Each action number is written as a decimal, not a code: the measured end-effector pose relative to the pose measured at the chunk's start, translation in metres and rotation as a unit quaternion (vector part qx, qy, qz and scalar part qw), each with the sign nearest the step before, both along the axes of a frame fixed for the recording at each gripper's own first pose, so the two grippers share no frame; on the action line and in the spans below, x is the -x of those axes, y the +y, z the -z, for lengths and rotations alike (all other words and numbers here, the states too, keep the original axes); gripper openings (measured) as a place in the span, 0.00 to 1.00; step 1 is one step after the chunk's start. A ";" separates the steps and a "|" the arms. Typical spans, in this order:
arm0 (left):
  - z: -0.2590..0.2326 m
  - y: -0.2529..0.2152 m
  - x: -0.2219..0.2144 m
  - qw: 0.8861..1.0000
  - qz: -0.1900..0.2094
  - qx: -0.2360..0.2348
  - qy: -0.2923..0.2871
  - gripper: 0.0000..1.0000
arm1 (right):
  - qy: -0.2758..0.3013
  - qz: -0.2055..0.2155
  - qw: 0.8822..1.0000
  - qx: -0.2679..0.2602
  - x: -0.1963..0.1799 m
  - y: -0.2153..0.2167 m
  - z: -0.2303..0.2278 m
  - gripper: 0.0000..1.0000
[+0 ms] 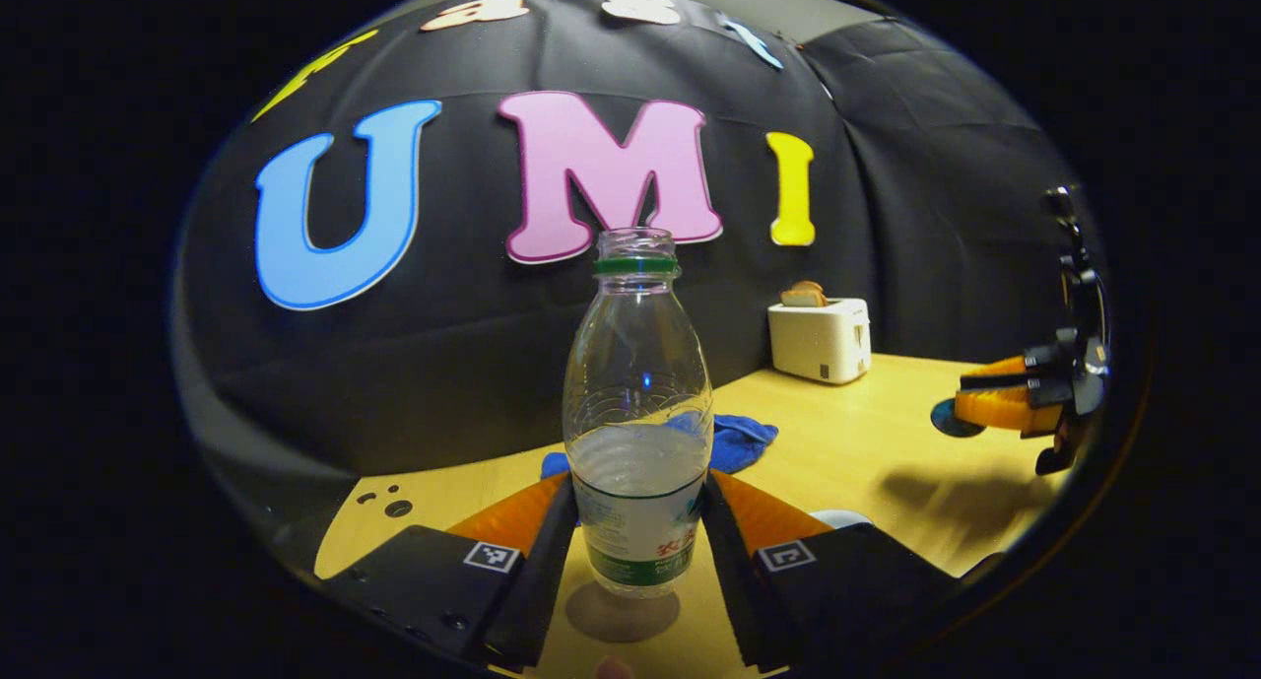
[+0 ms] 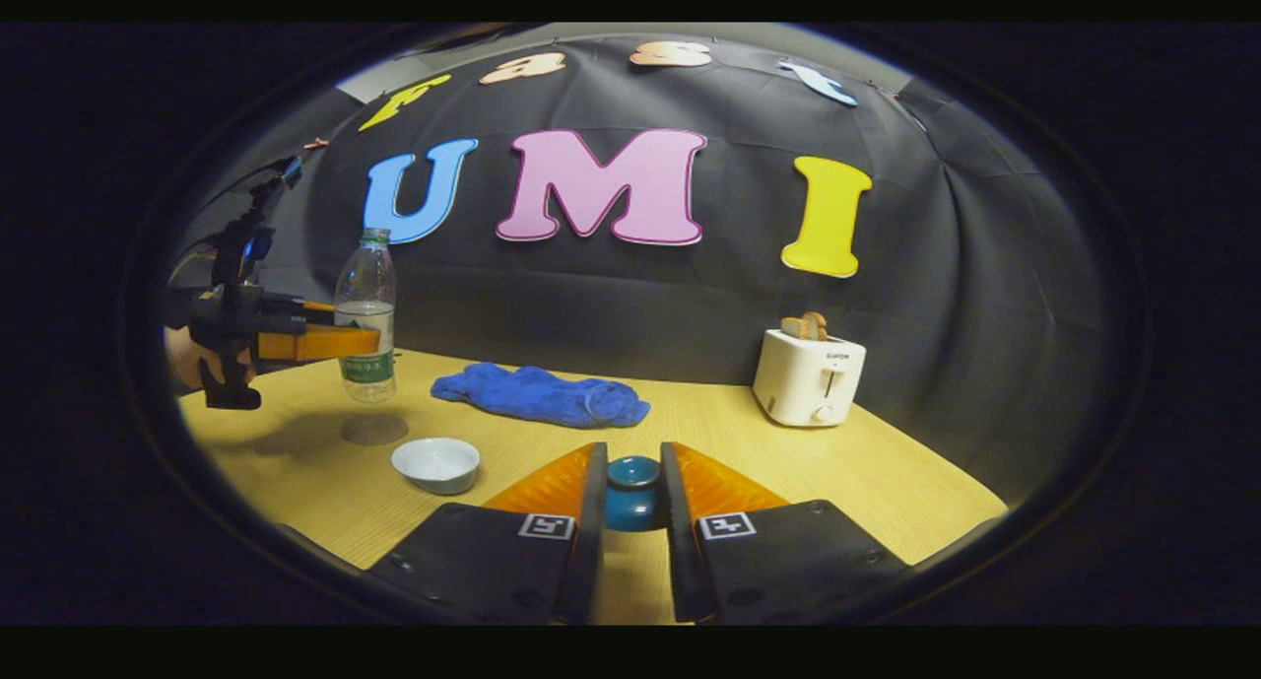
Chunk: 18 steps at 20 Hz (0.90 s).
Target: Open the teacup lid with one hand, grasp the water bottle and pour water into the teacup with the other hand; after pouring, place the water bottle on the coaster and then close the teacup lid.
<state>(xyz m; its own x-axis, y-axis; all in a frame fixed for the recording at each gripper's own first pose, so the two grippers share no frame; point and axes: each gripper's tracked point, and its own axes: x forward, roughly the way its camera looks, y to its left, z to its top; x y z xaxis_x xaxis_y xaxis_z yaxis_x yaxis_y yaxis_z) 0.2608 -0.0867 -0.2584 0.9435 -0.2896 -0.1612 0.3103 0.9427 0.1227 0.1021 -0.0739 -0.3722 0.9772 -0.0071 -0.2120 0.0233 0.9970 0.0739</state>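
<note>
Bottle (image 1: 637, 403) label: green band, unreadable

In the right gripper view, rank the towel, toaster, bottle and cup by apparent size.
1. Towel, widest.
2. Toaster and bottle: look alike in area, no ranking; the bottle is taller, the toaster wider.
3. Cup, smallest, though nearest the camera.
</note>
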 end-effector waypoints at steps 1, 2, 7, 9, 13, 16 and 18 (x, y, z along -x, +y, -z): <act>0.002 0.006 0.000 1.000 -0.006 0.011 0.007 0.72 | 0.000 -0.001 1.000 0.001 0.000 0.000 0.000 0.36; 0.011 0.012 -0.004 1.000 -0.014 0.022 0.015 0.72 | 0.000 -0.002 1.000 0.001 -0.002 0.001 -0.001 0.36; 0.049 0.035 -0.010 0.996 -0.051 0.064 0.042 0.72 | 0.002 -0.004 1.000 0.000 -0.003 0.003 0.001 0.36; 0.064 0.042 -0.013 0.995 -0.057 0.063 0.053 0.73 | 0.002 -0.006 1.000 0.001 -0.004 0.003 0.002 0.36; 0.078 0.045 -0.010 0.994 -0.060 0.065 0.058 0.75 | 0.002 -0.006 1.000 -0.001 -0.006 0.003 0.003 0.31; 0.080 0.045 -0.013 0.995 -0.054 0.069 0.057 0.77 | 0.002 -0.008 1.000 -0.003 -0.007 0.005 0.003 0.31; 0.086 0.046 -0.011 0.994 -0.057 0.071 0.066 0.80 | 0.002 -0.009 1.000 -0.004 -0.008 0.007 0.003 0.31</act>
